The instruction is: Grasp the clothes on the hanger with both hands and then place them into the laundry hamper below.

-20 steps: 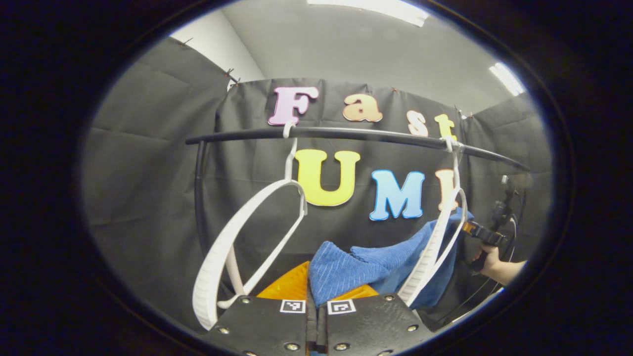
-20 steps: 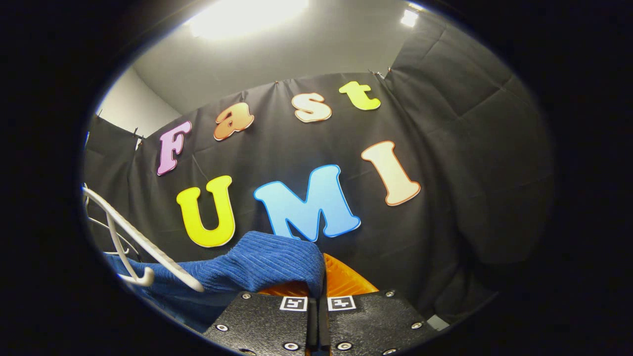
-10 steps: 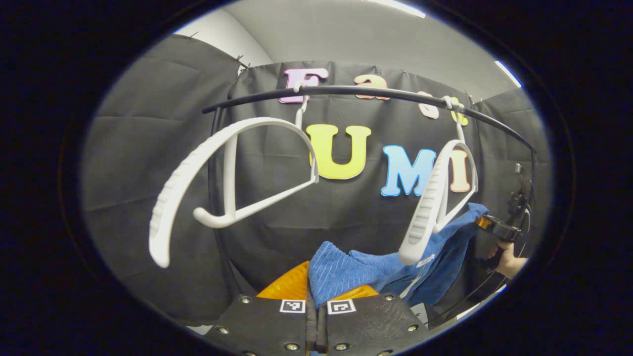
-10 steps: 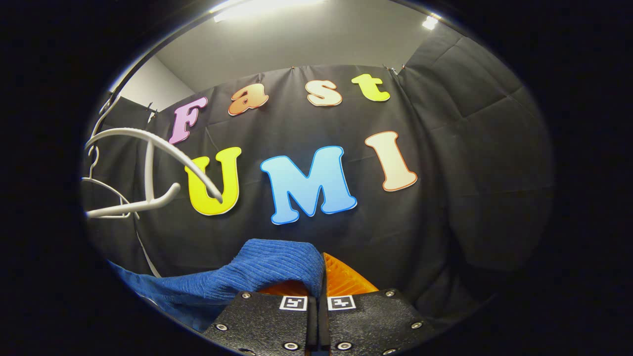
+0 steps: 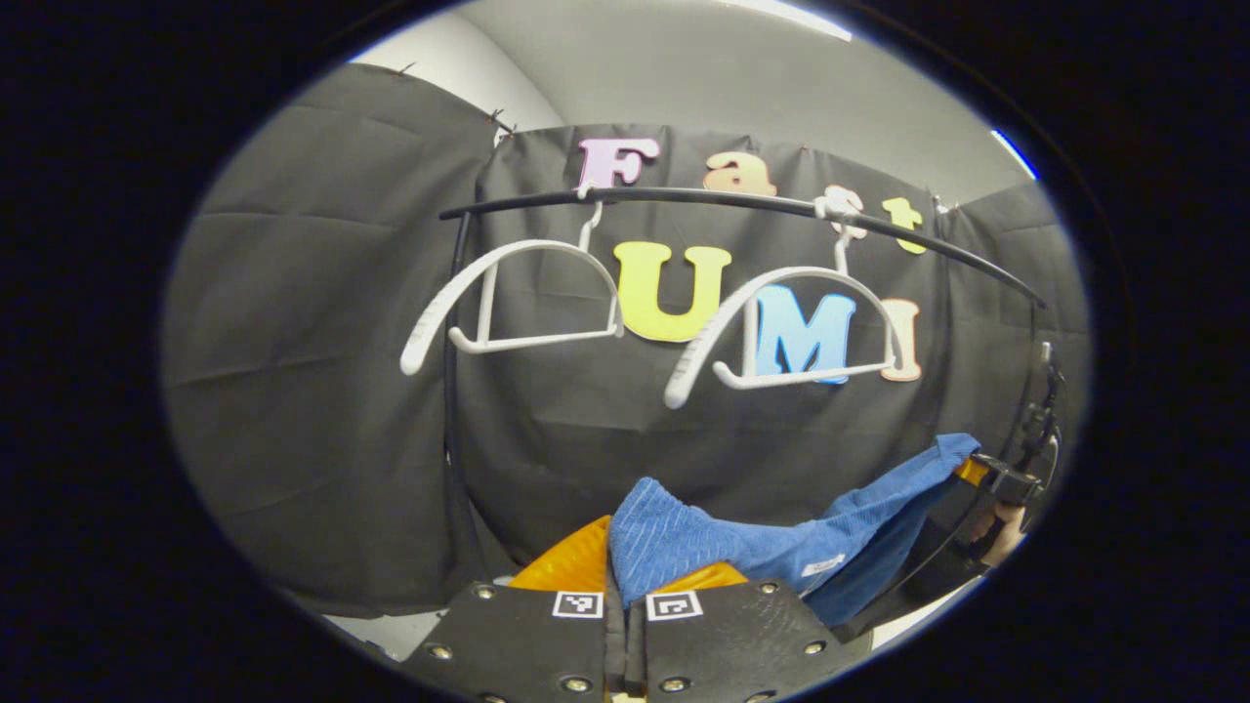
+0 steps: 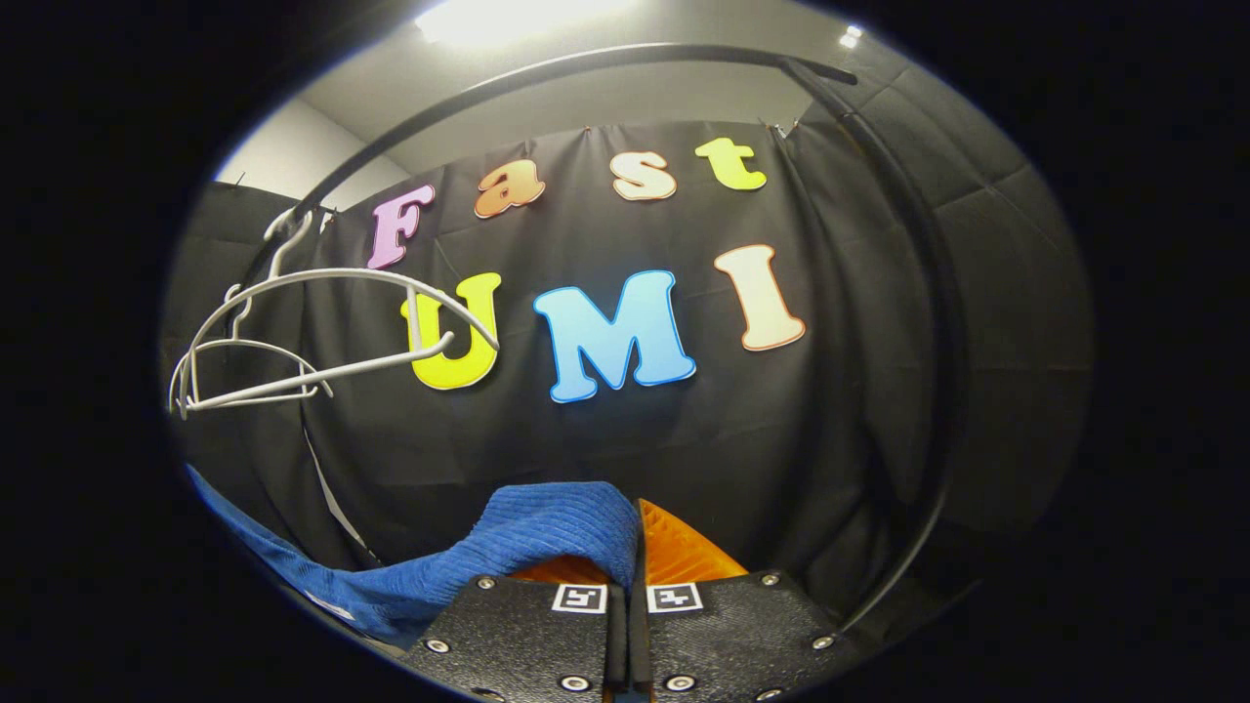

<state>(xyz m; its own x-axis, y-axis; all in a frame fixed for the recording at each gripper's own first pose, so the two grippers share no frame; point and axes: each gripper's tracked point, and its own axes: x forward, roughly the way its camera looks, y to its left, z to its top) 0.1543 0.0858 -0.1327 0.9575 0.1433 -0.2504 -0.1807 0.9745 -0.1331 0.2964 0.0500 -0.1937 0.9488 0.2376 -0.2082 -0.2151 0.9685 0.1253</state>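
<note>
My left hand-held gripper (image 5: 623,625) is clenched on one edge of the blue garment (image 5: 723,542); my right hand-held gripper (image 6: 628,625) grips the other edge. The cloth sags between them, clear below both white hangers (image 5: 527,293) on the black rail (image 5: 723,200), with open room up ahead of each gripper.

Both grippers are clamped tight, the left gripper (image 5: 622,586) with its fingers pressed together on the blue cloth (image 5: 684,542), the right gripper (image 6: 630,576) likewise, held far right in a hand (image 5: 1001,532).
</note>
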